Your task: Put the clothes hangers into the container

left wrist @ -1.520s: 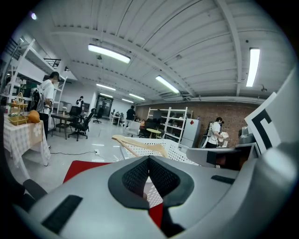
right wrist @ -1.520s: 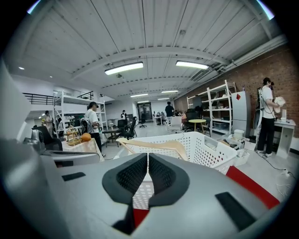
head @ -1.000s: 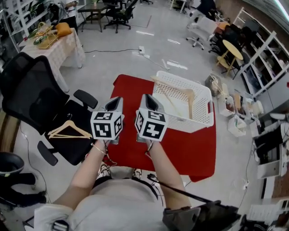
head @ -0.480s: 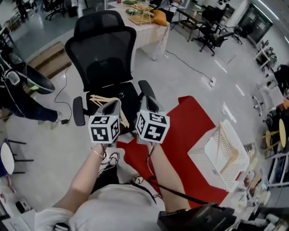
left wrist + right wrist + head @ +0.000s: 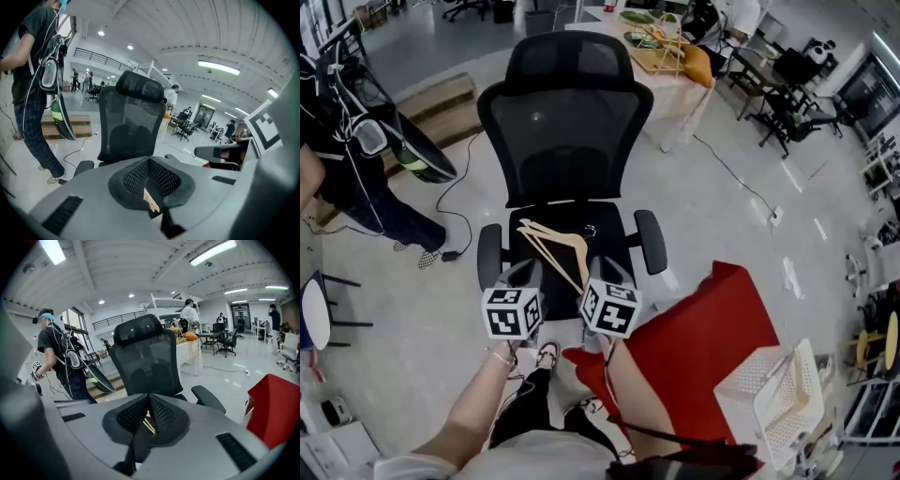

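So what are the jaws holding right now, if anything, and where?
Nothing. The left gripper and right gripper both have their jaws together and empty; the wooden hangers lie on the chair seat ahead.

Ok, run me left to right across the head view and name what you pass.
A bystander in dark clothes → left gripper → right gripper → red-covered surface → white basket. The black chair and the wooden hangers on its seat span both grippers, so they are left out.
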A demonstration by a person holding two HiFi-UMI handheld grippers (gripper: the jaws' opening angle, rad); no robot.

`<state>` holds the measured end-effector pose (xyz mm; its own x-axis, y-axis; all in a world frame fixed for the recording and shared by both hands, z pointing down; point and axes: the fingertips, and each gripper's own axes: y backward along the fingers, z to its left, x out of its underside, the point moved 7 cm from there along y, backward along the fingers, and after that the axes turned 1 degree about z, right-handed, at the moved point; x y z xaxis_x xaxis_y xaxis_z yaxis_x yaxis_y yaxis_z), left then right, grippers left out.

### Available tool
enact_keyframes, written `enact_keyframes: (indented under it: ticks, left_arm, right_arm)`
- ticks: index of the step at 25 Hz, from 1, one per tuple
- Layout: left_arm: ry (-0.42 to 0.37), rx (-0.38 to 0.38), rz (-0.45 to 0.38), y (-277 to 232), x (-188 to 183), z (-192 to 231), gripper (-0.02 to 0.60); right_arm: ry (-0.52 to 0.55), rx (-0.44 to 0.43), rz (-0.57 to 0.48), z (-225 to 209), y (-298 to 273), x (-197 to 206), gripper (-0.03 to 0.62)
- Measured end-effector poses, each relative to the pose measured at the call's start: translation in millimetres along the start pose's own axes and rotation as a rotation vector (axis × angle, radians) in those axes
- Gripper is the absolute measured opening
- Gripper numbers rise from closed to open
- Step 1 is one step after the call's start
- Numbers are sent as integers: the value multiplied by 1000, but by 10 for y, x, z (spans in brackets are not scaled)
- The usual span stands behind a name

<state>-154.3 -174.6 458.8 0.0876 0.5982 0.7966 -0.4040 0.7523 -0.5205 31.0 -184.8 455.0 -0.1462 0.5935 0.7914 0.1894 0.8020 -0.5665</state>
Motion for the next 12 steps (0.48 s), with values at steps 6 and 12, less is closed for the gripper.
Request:
enact_keyframes:
  ticks: [6,12]
  left_arm:
    - [-15,38,54,-860,-63,420,0]
    - [-27,68,118,-1716,313,752,0]
  right_arm:
    - [2,30,117,-101,-1052,124,25]
    - [29,28,213,-327,-1988,641,26]
